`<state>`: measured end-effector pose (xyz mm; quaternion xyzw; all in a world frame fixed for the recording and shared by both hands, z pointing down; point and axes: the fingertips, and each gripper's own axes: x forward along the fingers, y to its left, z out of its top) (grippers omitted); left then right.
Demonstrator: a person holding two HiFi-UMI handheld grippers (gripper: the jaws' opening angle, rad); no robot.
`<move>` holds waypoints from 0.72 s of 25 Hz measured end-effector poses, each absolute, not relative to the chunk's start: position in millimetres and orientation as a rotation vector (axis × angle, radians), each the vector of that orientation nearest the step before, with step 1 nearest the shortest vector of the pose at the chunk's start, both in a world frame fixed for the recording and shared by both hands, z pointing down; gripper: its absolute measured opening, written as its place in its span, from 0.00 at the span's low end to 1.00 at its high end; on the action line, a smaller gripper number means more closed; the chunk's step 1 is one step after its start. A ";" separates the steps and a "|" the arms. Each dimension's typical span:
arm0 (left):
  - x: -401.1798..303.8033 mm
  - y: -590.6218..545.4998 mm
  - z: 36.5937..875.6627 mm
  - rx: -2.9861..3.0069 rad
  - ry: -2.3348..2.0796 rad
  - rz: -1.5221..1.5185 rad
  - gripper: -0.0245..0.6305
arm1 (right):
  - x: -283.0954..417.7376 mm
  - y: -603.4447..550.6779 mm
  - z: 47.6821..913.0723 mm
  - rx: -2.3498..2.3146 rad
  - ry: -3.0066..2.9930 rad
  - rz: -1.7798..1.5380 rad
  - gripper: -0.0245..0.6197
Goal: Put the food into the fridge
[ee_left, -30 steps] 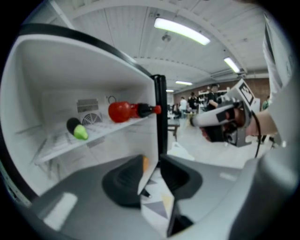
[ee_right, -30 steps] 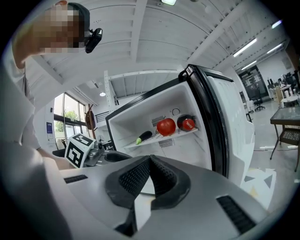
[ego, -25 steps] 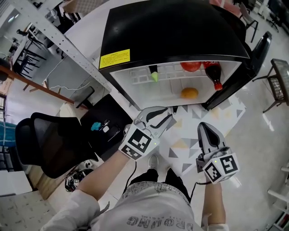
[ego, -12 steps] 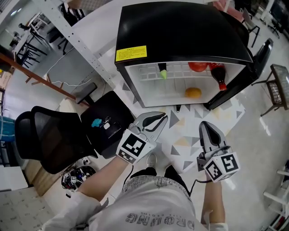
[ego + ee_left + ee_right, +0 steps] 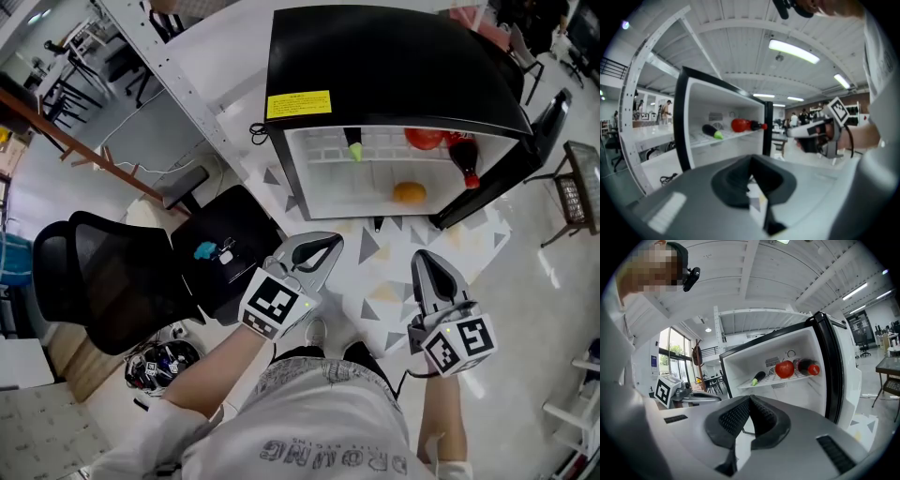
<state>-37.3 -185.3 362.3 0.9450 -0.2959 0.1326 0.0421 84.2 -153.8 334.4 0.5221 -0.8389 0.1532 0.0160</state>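
While the left gripper (image 5: 323, 251) and right gripper (image 5: 427, 267) hang clenched and empty, the food sits inside the open black mini fridge (image 5: 394, 66).
Only the head view shows the round orange fruit (image 5: 410, 192) on the fridge's lower level. The right gripper view shows the white wire shelf (image 5: 771, 379) most clearly, carrying a dark green-tipped eggplant (image 5: 758, 378), a red tomato (image 5: 784, 369) and a red-capped dark bottle (image 5: 805, 366). Both grippers are held low before the person's body, side by side, fingers pressed together on nothing, pointing toward the fridge.

fridge (image 5: 394, 56): black shell, white inside | tomato (image 5: 424, 139): red | label (image 5: 298, 103): yellow | mat (image 5: 377, 279): grey triangles
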 end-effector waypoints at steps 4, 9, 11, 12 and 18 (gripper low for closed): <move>-46.8 -186.4 360.6 2.884 -0.932 0.407 0.05 | 77.2 -153.4 331.8 1.606 -2.616 0.469 0.04; -52.1 -185.4 358.5 2.889 -0.939 0.392 0.05 | 72.7 -152.2 334.5 1.589 -2.614 0.471 0.04; -55.0 -185.0 359.2 2.883 -0.948 0.392 0.05 | 71.6 -151.3 335.3 1.583 -2.612 0.474 0.04; -55.9 -184.9 359.4 2.877 -0.952 0.389 0.05 | 71.2 -150.9 335.5 1.580 -2.611 0.476 0.04; -58.9 -186.3 360.8 2.850 -0.975 0.385 0.05 | 72.9 -152.2 339.6 1.562 -2.606 0.489 0.04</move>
